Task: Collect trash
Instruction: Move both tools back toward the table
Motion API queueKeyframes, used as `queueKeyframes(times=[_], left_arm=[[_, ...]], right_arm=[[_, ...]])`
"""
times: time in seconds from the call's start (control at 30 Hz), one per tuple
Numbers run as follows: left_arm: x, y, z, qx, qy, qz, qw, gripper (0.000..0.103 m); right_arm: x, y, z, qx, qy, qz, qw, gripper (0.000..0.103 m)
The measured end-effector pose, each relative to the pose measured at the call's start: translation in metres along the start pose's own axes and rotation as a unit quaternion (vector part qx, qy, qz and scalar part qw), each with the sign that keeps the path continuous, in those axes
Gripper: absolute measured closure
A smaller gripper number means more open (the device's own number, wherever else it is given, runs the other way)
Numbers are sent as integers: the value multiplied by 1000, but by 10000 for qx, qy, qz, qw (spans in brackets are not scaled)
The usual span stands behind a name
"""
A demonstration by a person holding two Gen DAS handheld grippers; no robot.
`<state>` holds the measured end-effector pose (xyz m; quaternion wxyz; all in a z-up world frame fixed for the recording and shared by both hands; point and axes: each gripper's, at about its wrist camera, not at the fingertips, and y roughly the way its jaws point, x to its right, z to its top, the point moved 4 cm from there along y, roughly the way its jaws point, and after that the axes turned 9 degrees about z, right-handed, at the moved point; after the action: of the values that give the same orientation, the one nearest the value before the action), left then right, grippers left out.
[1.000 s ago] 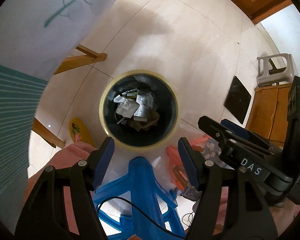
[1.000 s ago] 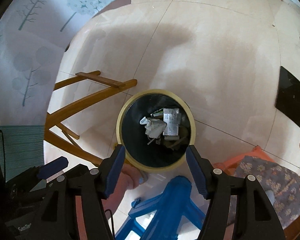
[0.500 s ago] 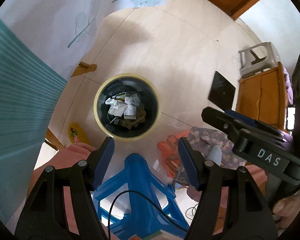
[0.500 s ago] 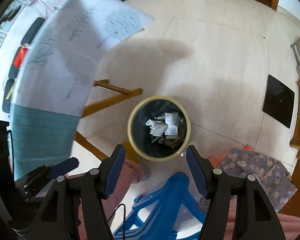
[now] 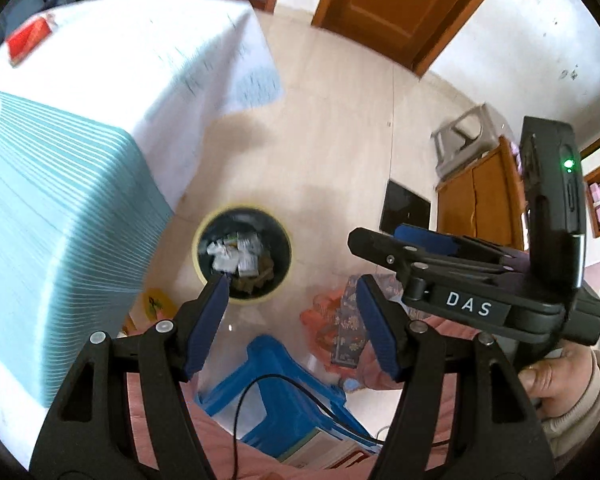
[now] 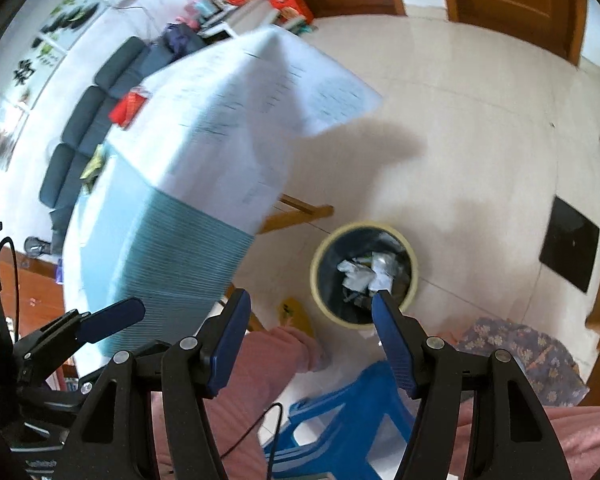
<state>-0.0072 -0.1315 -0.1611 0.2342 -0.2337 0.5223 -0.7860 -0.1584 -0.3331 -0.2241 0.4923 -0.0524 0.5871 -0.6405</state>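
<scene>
A round bin [image 5: 285, 244] with a yellow rim stands on the tiled floor, far below both grippers. Crumpled white paper and wrappers [image 5: 236, 258] lie inside it. In the right wrist view the same bin [image 6: 413, 268] shows beside the right fingertip, with the trash [image 6: 364, 272] in it. My left gripper [image 5: 292, 284] is open with nothing between its blue pads. My right gripper [image 6: 312, 300] is open and empty too. The right gripper's body, held by a hand, appears at the right of the left wrist view.
A table with a white and teal cloth [image 5: 80, 152] rises at the left, a red packet [image 5: 28, 40] on it. A blue plastic stool [image 5: 284, 396] stands below the grippers, a flowered cloth [image 6: 520, 356] and orange stool beside it. Wooden cabinet [image 5: 480, 200] and doors stand behind.
Both grippers have risen well above the bin, which now looks smaller and lower in view. The tabletop, doors and far room have come into sight. The jaws kept the same gap.
</scene>
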Motion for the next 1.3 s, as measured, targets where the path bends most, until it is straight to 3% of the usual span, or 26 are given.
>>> queueKeyframes(times=[0.2, 0.33, 0.47, 0.53, 0.63, 0.77, 0.9, 0.97, 1.07, 1.3], left_arm=[[-50, -69, 6, 514, -238, 159, 9983, 39], [-103, -115, 13, 850, -460, 452, 9943, 31], [-171, -156, 22, 1097, -905, 857, 9861, 29], [-205, -170, 25, 1185, -1116, 1039, 9812, 20], [-258, -190, 28, 1256, -1457, 1299, 9727, 19], [-326, -202, 40, 1254, -1936, 1529, 9610, 18], [-382, -197, 56, 1196, -2322, 1607, 9518, 18], [-417, -185, 68, 1097, -2550, 1556, 9480, 18], [-449, -150, 86, 961, -2846, 1446, 9428, 18], [-529, -69, 120, 654, -3639, 1219, 9211, 15]], right_arm=[[-68, -20, 25, 92, -546, 252, 9981, 39], [-124, -28, 49, 122, -1019, 393, 9939, 39], [-180, -29, 78, 120, -1443, 522, 9881, 38], [-211, -25, 98, 117, -1674, 583, 9841, 38], [-254, -11, 129, 78, -1841, 729, 9802, 37], [-309, 21, 178, 52, -1989, 781, 9769, 25], [-349, 68, 224, -111, -1898, 850, 9781, 24], [-367, 101, 250, -224, -1777, 839, 9802, 19], [-384, 151, 284, -338, -1530, 857, 9839, 17], [-389, 270, 340, -537, -952, 453, 9930, 15]])
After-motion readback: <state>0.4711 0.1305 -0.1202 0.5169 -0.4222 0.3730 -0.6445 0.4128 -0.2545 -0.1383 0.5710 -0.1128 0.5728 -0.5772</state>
